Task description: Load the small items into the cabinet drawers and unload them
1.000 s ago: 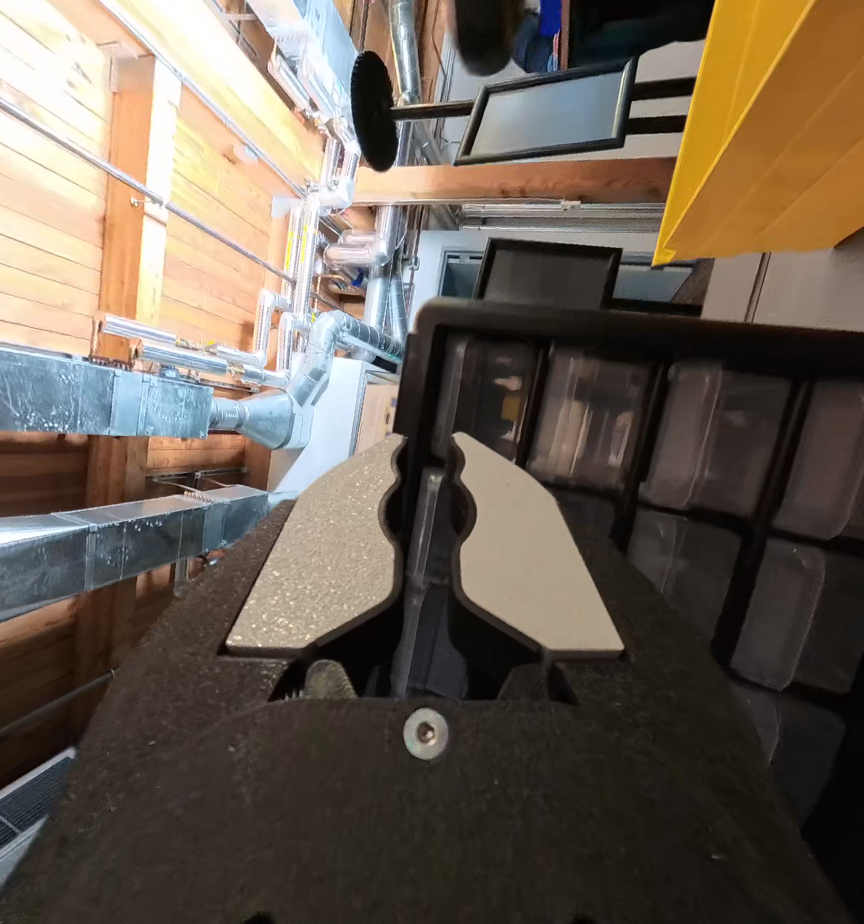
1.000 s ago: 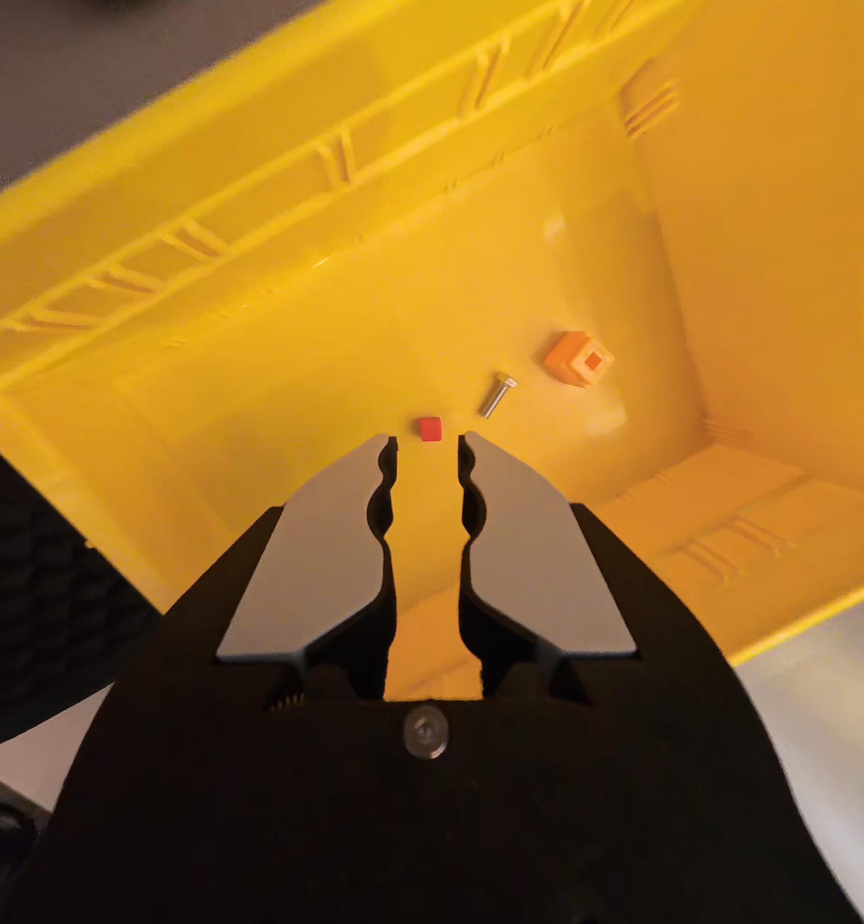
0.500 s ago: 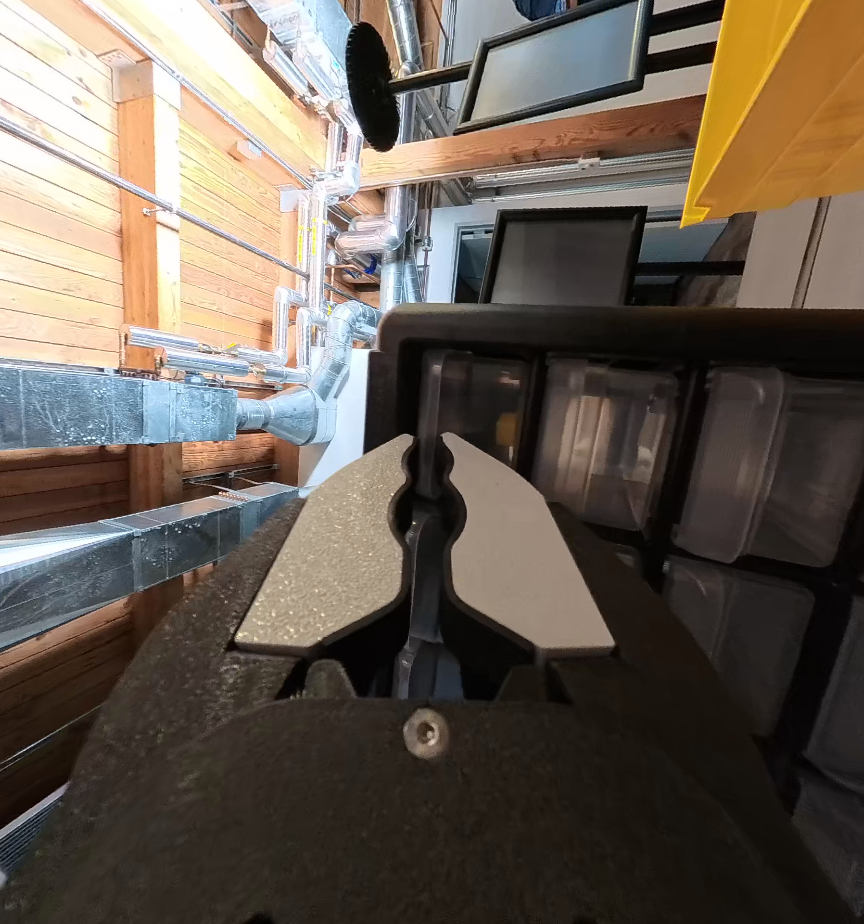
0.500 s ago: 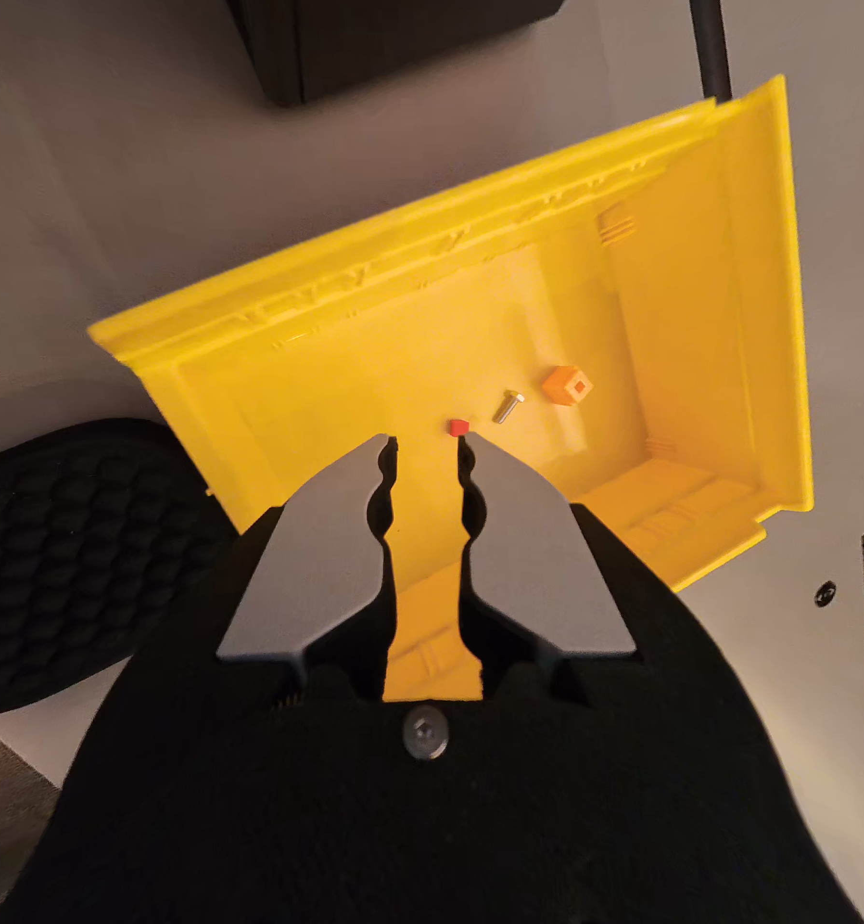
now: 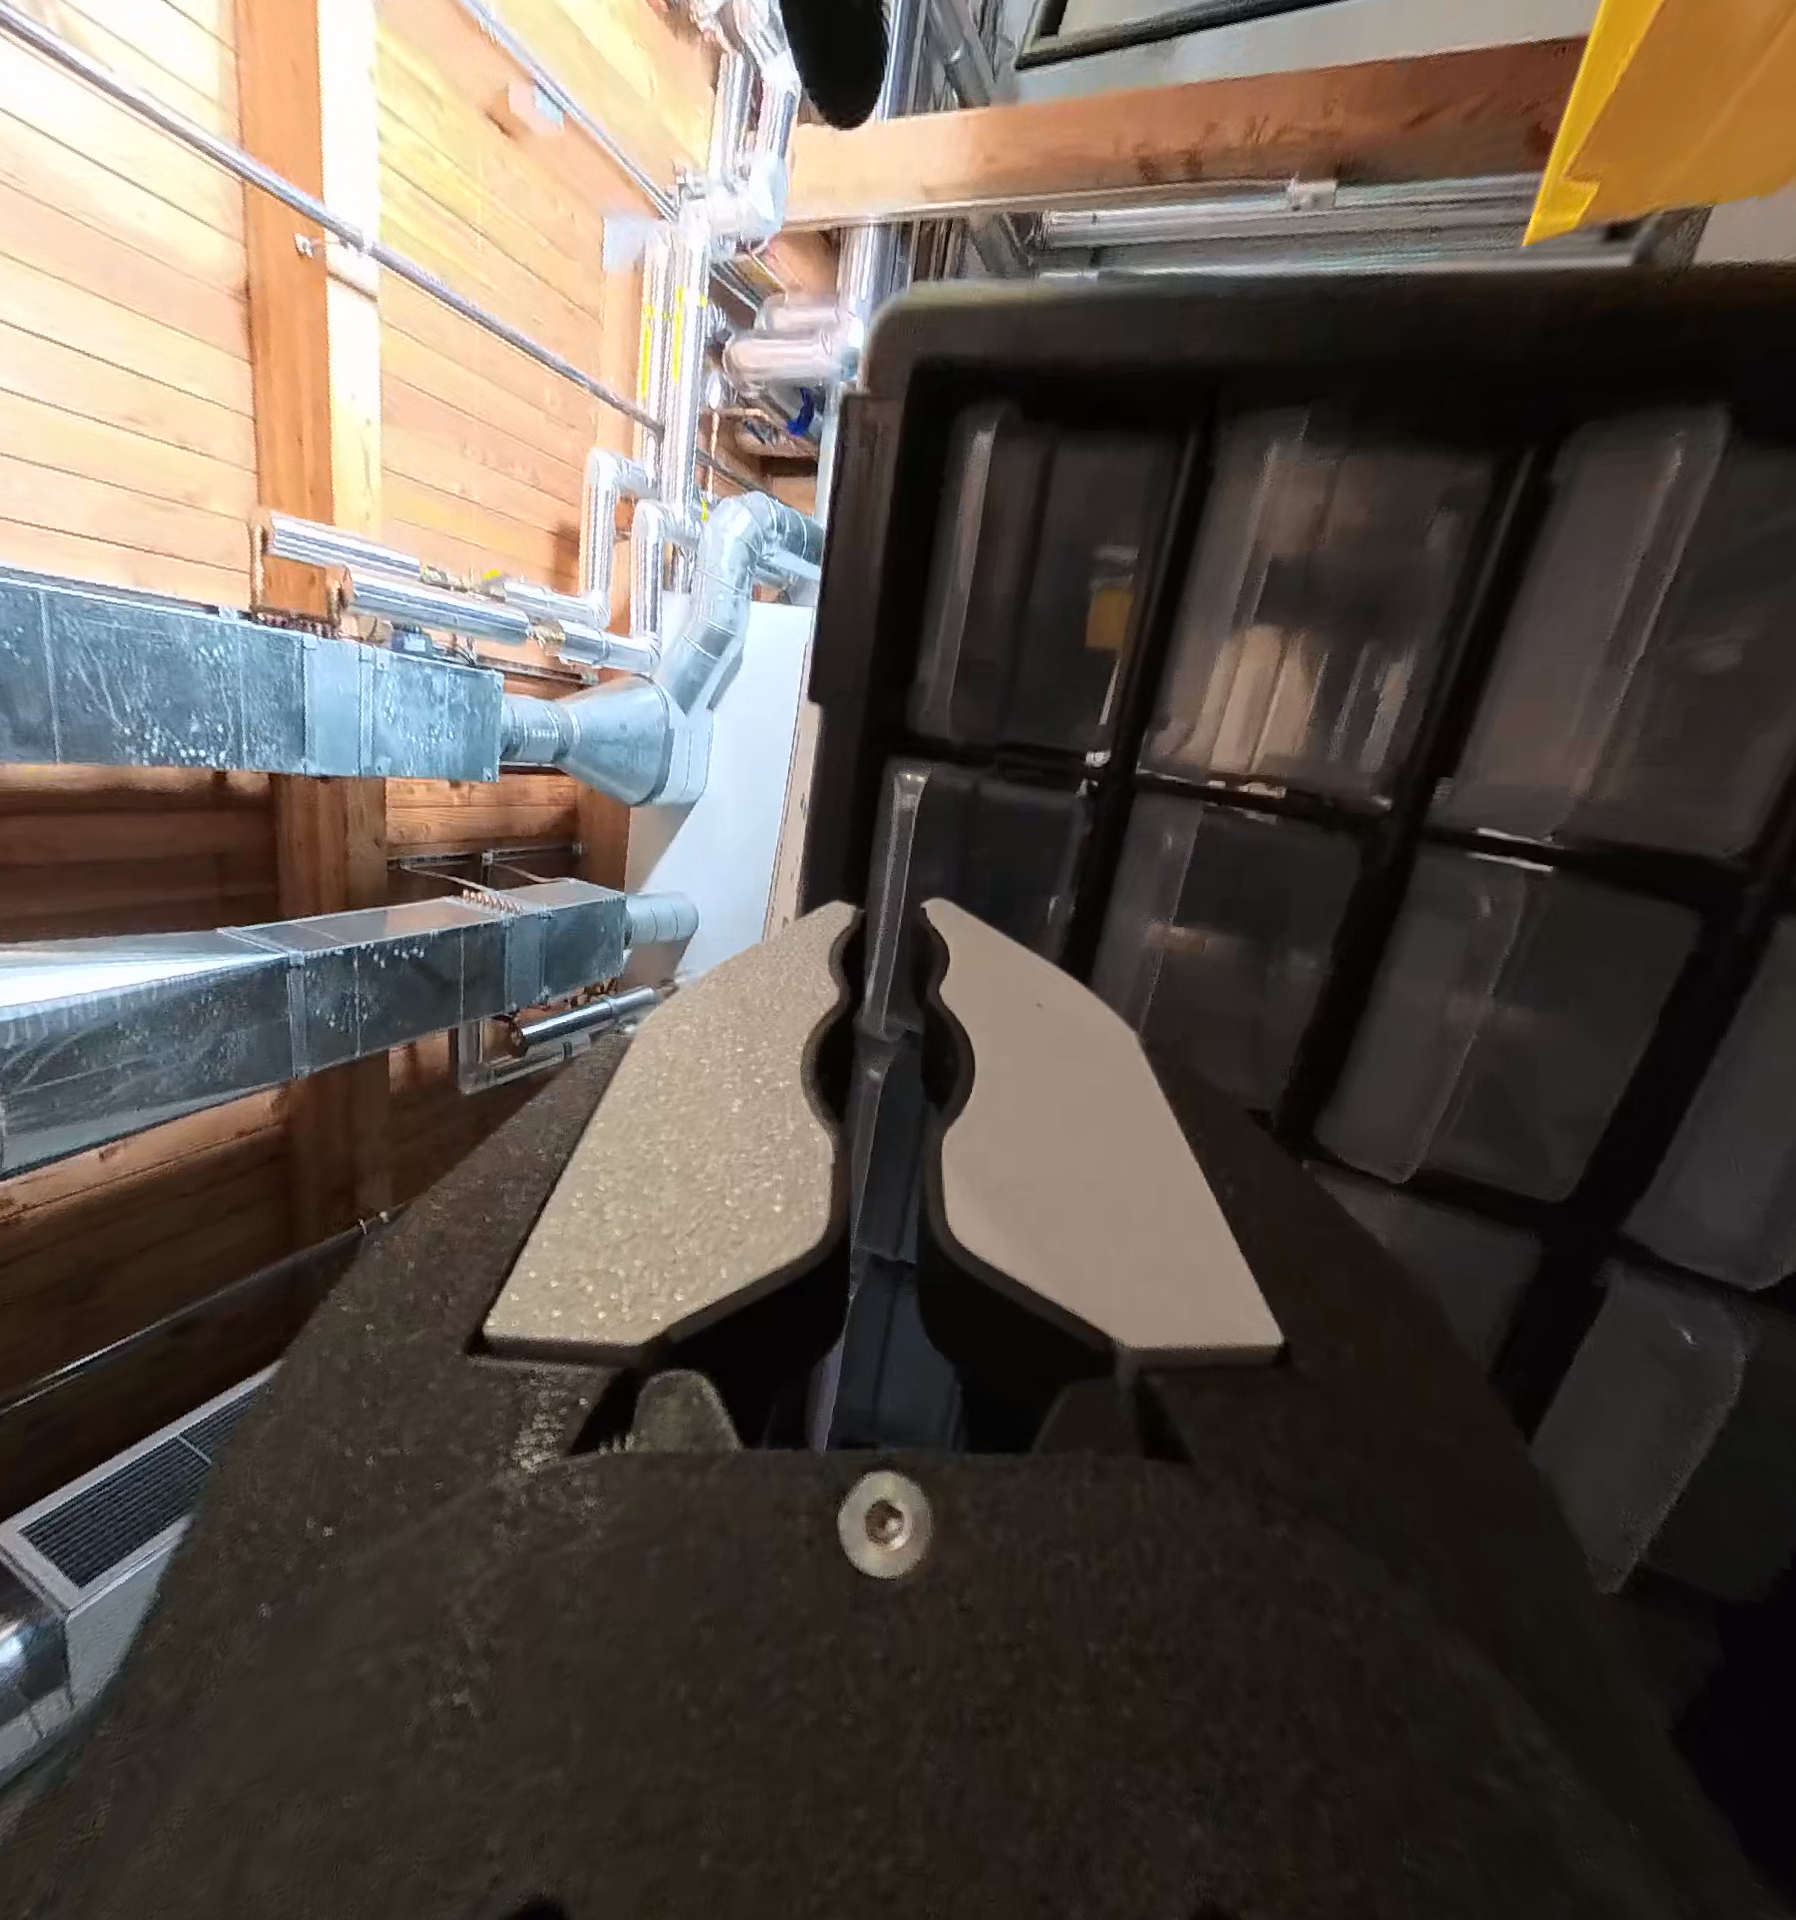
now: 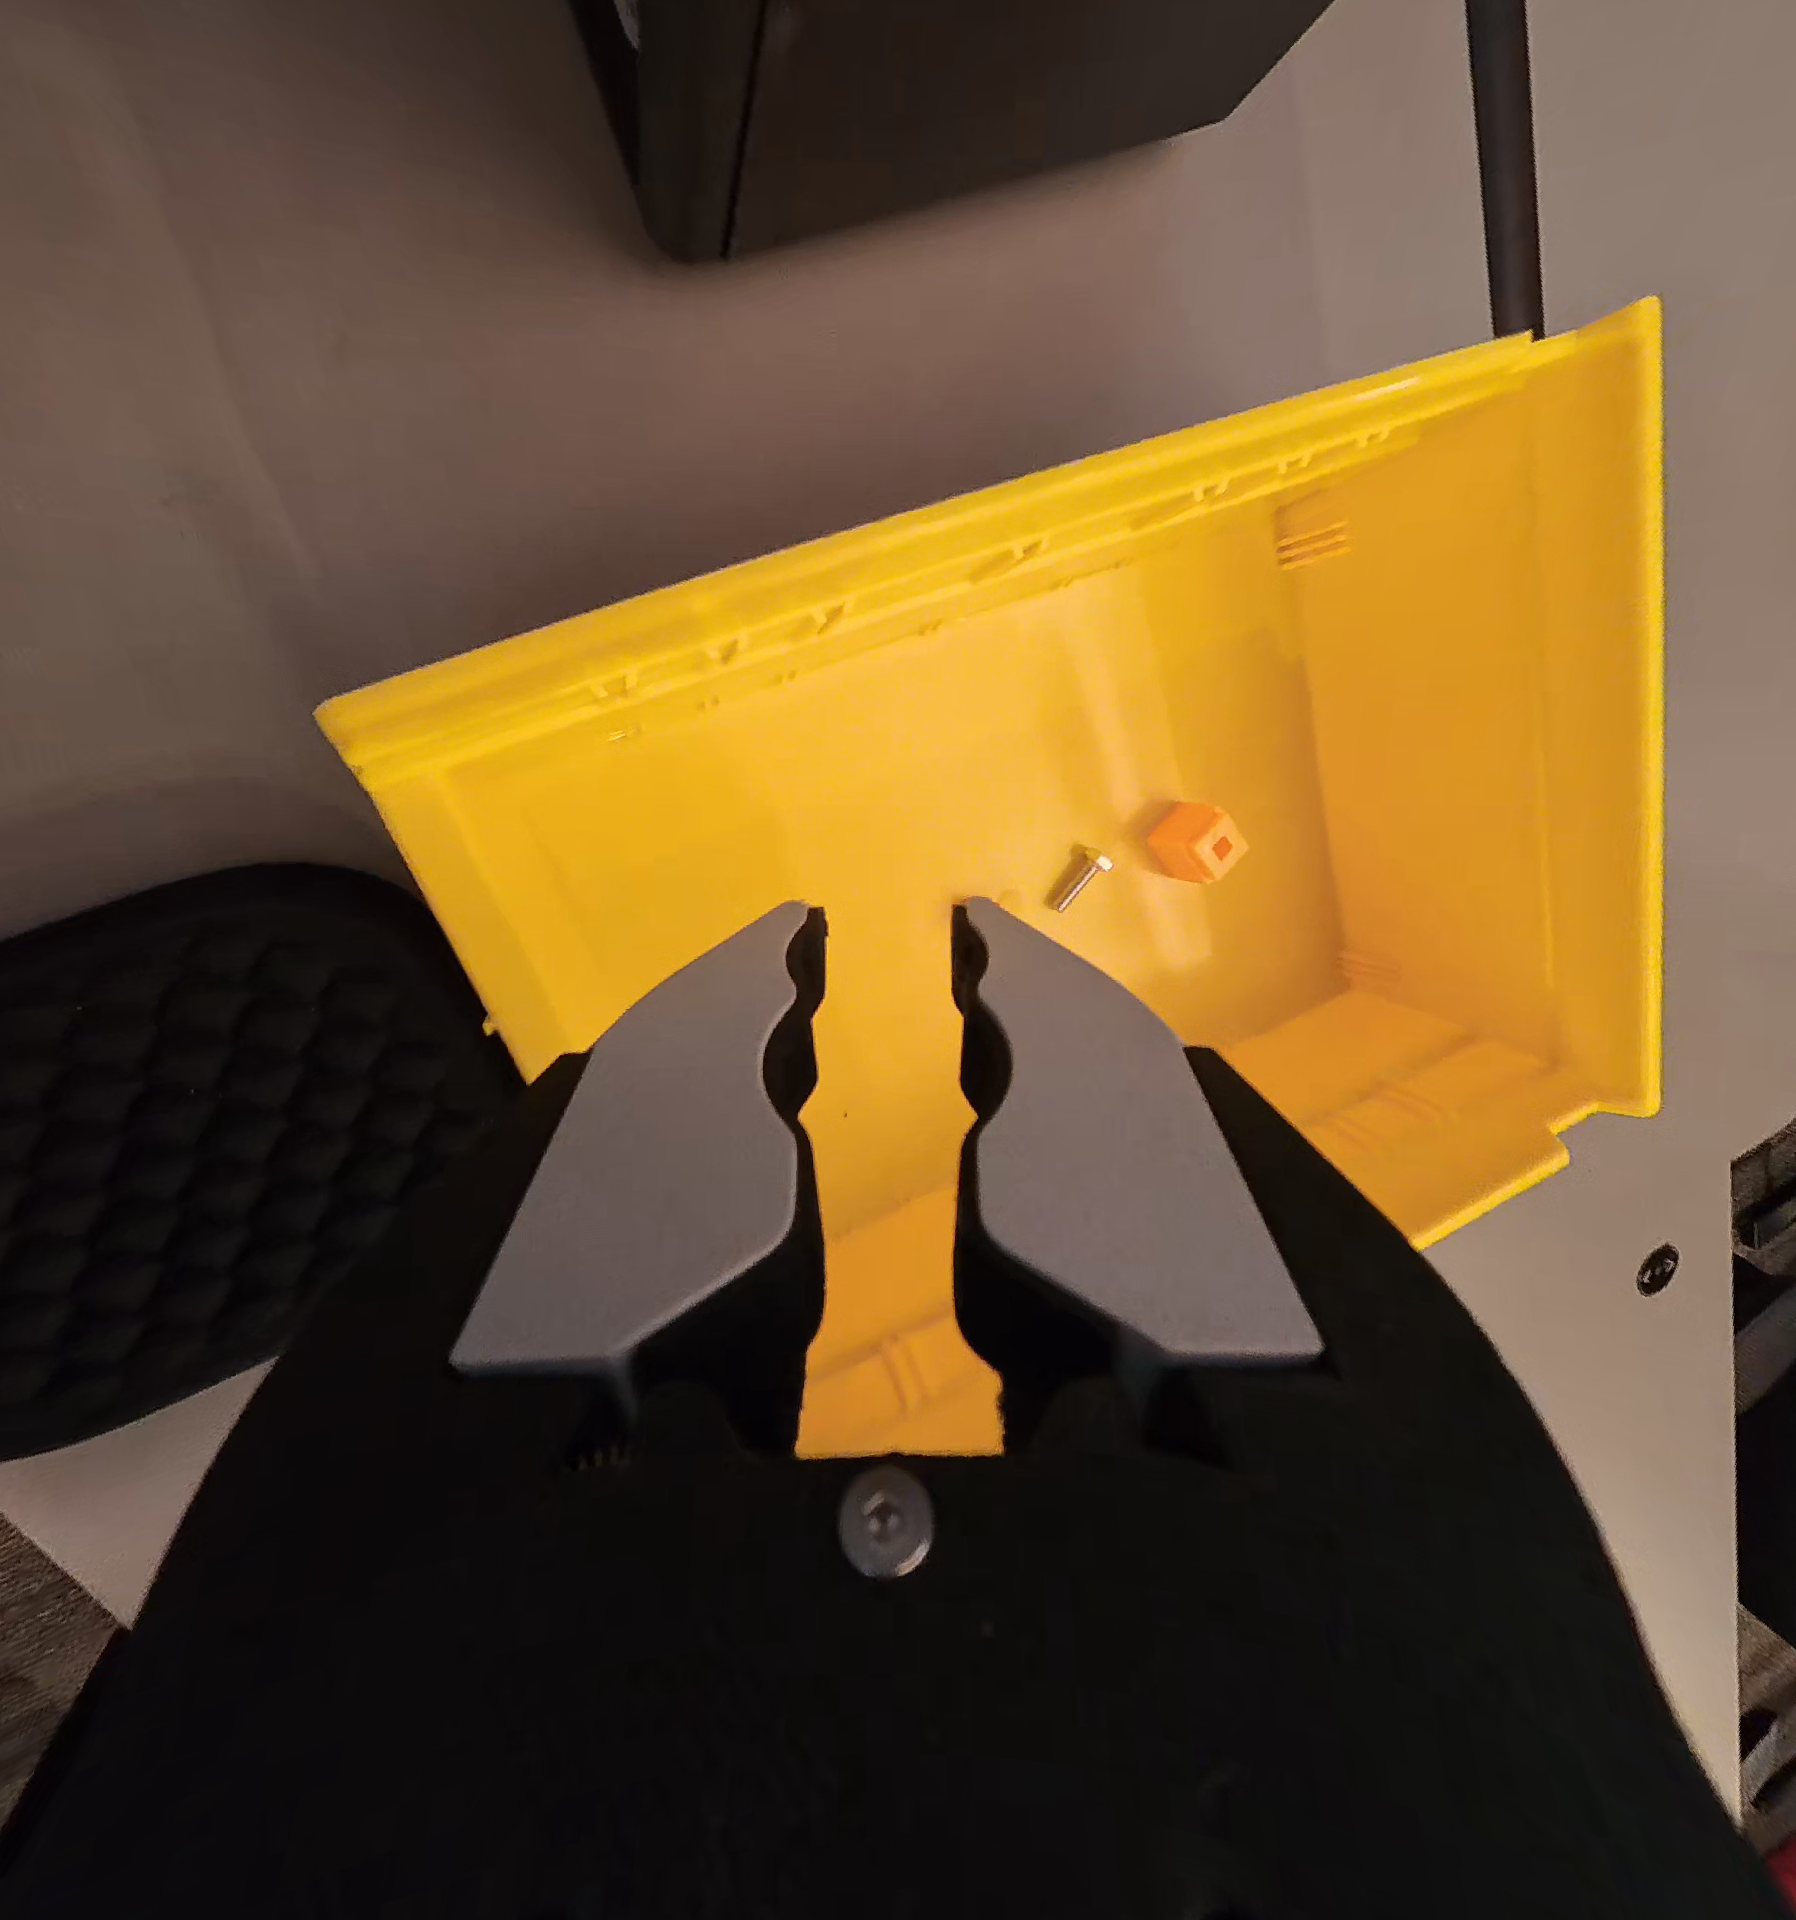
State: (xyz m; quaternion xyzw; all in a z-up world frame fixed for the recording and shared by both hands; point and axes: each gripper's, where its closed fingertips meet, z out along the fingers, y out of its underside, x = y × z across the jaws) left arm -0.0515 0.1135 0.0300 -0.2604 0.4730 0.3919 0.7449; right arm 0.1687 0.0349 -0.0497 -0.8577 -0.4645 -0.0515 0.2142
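In the left wrist view, wooden wall boards and silver ducts (image 5: 219, 717) fill the left side, and the left gripper (image 5: 889, 920) sits at the left edge of the black cabinet (image 5: 1393, 322), which stands to the right with its grid of clear drawers (image 5: 1320, 613). The gripper's jaws are drawn close on the thin clear handle (image 5: 889, 935) of a drawer in the cabinet's leftmost column, the second one visible from the top, and the handle runs upright in the narrow gap between the two fingers. A corner of the yellow bin (image 5: 1704, 94) shows at the top right. In the right wrist view, a black honeycomb-textured pad (image 6: 146, 1143) lies at the left edge of the white desk (image 6: 354, 416), partly under the gripper body. The right gripper (image 6: 889, 914) hovers above the yellow bin (image 6: 769, 686) with its jaws parted and nothing between them. Inside the bin, a small metal bolt (image 6: 1077, 890) lies just right of the right fingertip, and an orange cube (image 6: 1197, 855) with a square hole rests a little farther right, near the bin's right wall. A dark box (image 6: 925, 104) stands at the desk's far edge.
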